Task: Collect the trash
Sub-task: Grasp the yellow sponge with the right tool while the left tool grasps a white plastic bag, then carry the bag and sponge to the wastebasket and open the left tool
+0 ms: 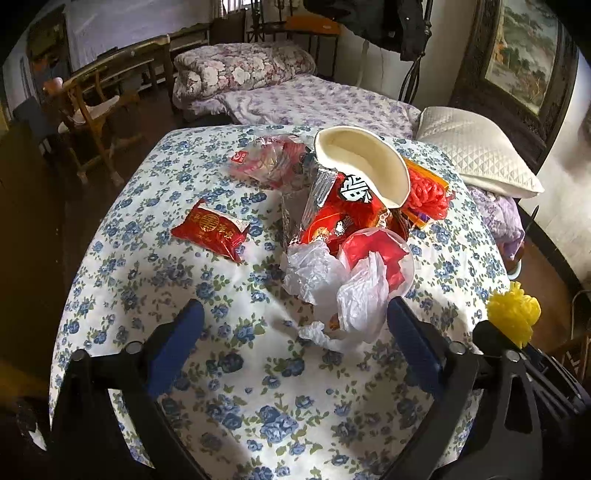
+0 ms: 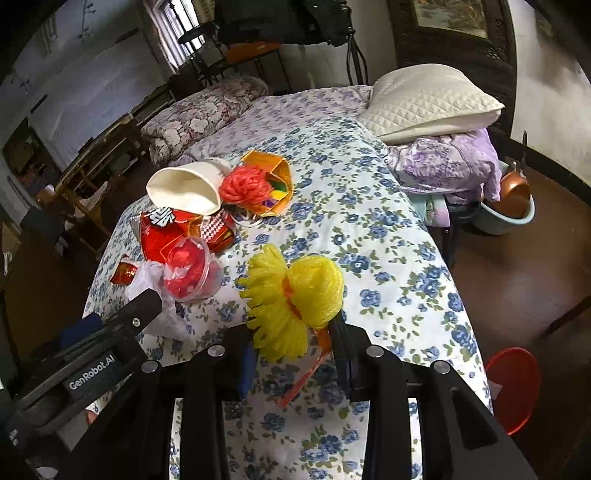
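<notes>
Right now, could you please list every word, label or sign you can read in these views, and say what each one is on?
"GenRobot.AI": white lettering on the left gripper body, seen from the right wrist.
Gold double-happiness sign "囍": on the small red packet.
Large white character on the red snack bag: partly hidden, not readable.
White mark on the red label of the clear wrapper: too blurred to read.

Daylight enters from a window (image 2: 173,33) at 11 o'clock in the right view, lighting the floral bedspread (image 1: 236,369) brightly. Soft shadows fall beneath the trash. Both fisheye views bend strongly toward black corners; the floor stays dim; the far room looks slightly soft.
</notes>
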Action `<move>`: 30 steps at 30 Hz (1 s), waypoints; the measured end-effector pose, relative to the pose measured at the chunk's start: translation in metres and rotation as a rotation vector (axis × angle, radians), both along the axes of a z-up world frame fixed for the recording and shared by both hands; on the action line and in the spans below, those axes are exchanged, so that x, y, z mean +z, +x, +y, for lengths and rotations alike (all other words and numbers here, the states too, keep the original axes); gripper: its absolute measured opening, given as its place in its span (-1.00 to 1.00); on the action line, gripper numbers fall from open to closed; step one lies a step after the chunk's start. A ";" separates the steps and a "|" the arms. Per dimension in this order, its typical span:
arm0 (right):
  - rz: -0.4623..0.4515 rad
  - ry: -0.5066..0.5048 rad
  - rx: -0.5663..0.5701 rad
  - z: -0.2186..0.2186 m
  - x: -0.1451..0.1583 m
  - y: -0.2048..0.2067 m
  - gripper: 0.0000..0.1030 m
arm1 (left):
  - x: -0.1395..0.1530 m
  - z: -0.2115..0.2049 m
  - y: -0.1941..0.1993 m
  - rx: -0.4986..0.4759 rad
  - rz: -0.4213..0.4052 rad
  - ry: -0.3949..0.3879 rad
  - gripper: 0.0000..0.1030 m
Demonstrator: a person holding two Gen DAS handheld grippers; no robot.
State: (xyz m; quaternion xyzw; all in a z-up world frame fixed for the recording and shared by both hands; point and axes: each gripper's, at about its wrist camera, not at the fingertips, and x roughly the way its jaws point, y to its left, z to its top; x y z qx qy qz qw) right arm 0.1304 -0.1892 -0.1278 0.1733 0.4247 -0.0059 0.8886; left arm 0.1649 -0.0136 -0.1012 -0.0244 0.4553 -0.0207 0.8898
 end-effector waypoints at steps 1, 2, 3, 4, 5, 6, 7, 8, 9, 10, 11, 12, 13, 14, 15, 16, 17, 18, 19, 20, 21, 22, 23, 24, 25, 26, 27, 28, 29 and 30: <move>0.001 0.001 -0.002 0.000 0.000 0.000 -0.32 | -0.002 0.000 0.001 -0.017 0.007 0.001 0.09; 0.001 0.001 -0.003 0.000 0.000 0.000 -0.32 | -0.004 0.000 0.002 -0.027 0.022 -0.001 -0.43; 0.001 -0.001 -0.002 0.001 0.000 0.000 -0.32 | -0.008 0.001 0.003 -0.033 0.040 -0.014 -0.66; 0.000 -0.003 0.000 0.001 0.000 0.000 -0.32 | -0.010 0.005 0.003 -0.034 0.053 -0.043 -0.72; -0.002 -0.003 0.000 0.001 0.000 0.000 -0.32 | -0.008 0.010 0.001 -0.026 0.047 -0.059 -0.74; -0.004 -0.005 0.000 0.001 0.000 0.000 -0.32 | -0.005 0.014 -0.001 -0.015 0.034 -0.070 -0.74; -0.007 -0.006 0.000 0.000 0.000 0.000 -0.32 | 0.001 0.021 -0.005 -0.002 0.012 -0.087 -0.74; -0.009 -0.005 -0.001 0.000 0.001 0.000 -0.32 | 0.007 0.027 -0.010 0.012 -0.007 -0.107 -0.74; -0.010 -0.005 -0.002 0.001 0.001 -0.001 -0.32 | 0.010 0.032 -0.013 0.021 -0.018 -0.123 -0.74; -0.008 -0.002 -0.001 0.000 0.001 0.000 -0.32 | 0.016 0.040 -0.019 0.034 -0.034 -0.151 -0.74; -0.008 -0.002 -0.001 0.001 0.001 0.000 -0.32 | 0.019 0.045 -0.024 0.043 -0.047 -0.169 -0.74; -0.007 -0.001 -0.001 0.001 0.000 0.000 -0.32 | 0.023 0.050 -0.029 0.053 -0.061 -0.178 -0.74; -0.006 0.002 0.000 0.000 0.000 0.000 -0.32 | 0.028 0.053 -0.034 0.062 -0.076 -0.183 -0.74; -0.007 0.003 0.001 0.001 0.000 0.000 -0.32 | 0.030 0.057 -0.036 0.063 -0.085 -0.190 -0.74; -0.008 0.004 0.003 0.001 0.000 0.000 -0.32 | 0.033 0.058 -0.039 0.064 -0.092 -0.195 -0.74; -0.009 0.005 0.004 0.002 0.000 0.000 -0.32 | 0.034 0.059 -0.040 0.064 -0.097 -0.200 -0.74; -0.010 0.006 0.007 0.002 0.000 0.000 -0.32 | 0.034 0.060 -0.040 0.061 -0.097 -0.206 -0.74; -0.012 0.007 0.008 0.003 0.000 0.000 -0.32 | 0.035 0.059 -0.039 0.058 -0.094 -0.211 -0.74; -0.014 0.009 0.010 0.004 0.001 0.000 -0.32 | 0.034 0.058 -0.037 0.055 -0.088 -0.215 -0.74; -0.016 0.013 0.011 0.004 0.001 0.000 -0.32 | 0.033 0.057 -0.036 0.053 -0.081 -0.218 -0.74; -0.017 0.015 0.011 0.004 0.001 0.000 -0.32 | 0.032 0.057 -0.035 0.051 -0.076 -0.221 -0.74; -0.018 0.018 0.012 0.004 0.001 0.000 -0.32 | 0.031 0.055 -0.035 0.046 -0.070 -0.222 -0.74; -0.019 0.019 0.012 0.004 0.001 0.000 -0.32 | 0.030 0.054 -0.035 0.044 -0.069 -0.221 -0.74; -0.020 0.020 0.013 0.004 0.001 -0.001 -0.32 | 0.030 0.053 -0.035 0.041 -0.069 -0.218 -0.74; -0.022 0.020 0.013 0.004 0.001 -0.001 -0.32 | 0.030 0.052 -0.035 0.037 -0.072 -0.218 -0.74; -0.024 0.021 0.013 0.004 0.002 -0.001 -0.32 | 0.030 0.052 -0.035 0.035 -0.074 -0.218 -0.74; -0.030 0.023 0.013 0.003 0.003 -0.002 -0.32 | 0.030 0.052 -0.036 0.032 -0.076 -0.219 -0.74; -0.041 0.028 0.010 0.002 0.005 -0.003 -0.32 | 0.030 0.051 -0.036 0.026 -0.077 -0.220 -0.74; -0.053 0.034 0.007 0.000 0.007 -0.004 -0.32 | 0.030 0.049 -0.036 0.019 -0.076 -0.219 -0.74; -0.078 0.042 -0.002 -0.003 0.011 -0.008 -0.32 | 0.029 0.047 -0.036 0.011 -0.074 -0.217 -0.74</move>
